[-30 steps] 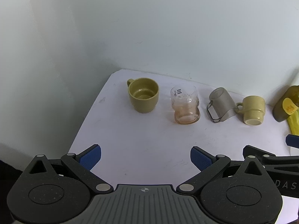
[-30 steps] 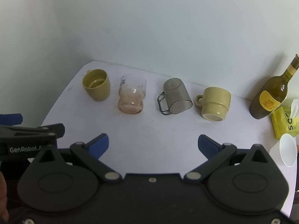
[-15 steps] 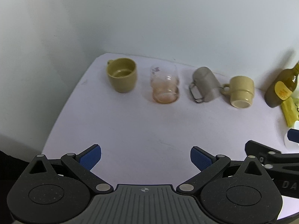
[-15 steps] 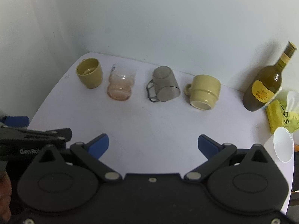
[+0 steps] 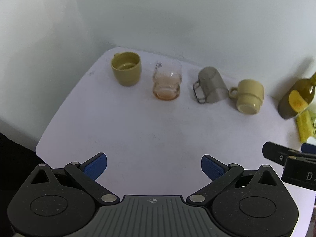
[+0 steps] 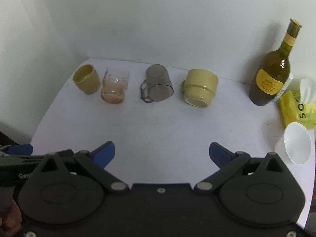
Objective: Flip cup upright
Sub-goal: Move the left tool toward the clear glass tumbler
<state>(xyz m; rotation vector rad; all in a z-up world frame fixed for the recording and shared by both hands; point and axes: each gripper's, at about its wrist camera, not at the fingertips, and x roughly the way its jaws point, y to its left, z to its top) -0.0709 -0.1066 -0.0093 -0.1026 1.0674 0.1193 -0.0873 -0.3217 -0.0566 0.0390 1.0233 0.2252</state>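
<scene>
Olive mugs (image 6: 199,86), pink-tinted glass (image 6: 114,87), smoky grey cup (image 6: 159,86), yellow-labelled bottle (image 6: 271,79).

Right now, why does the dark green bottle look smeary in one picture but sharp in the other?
Left wrist view: the dark green glass bottle sits at the fisheye edge, smeared and cut off; right wrist view: it stands sharp, with a small glare spot on its shoulder.

along the back of the table (image 6: 158,130), from frame left to right, stand a mug (image 6: 86,79), a glass (image 6: 115,88), a tipped clear mug (image 6: 159,86), a tipped cup (image 6: 200,87) and a bottle (image 6: 271,75), with a paper cup (image 6: 297,142) at lower right.
</scene>
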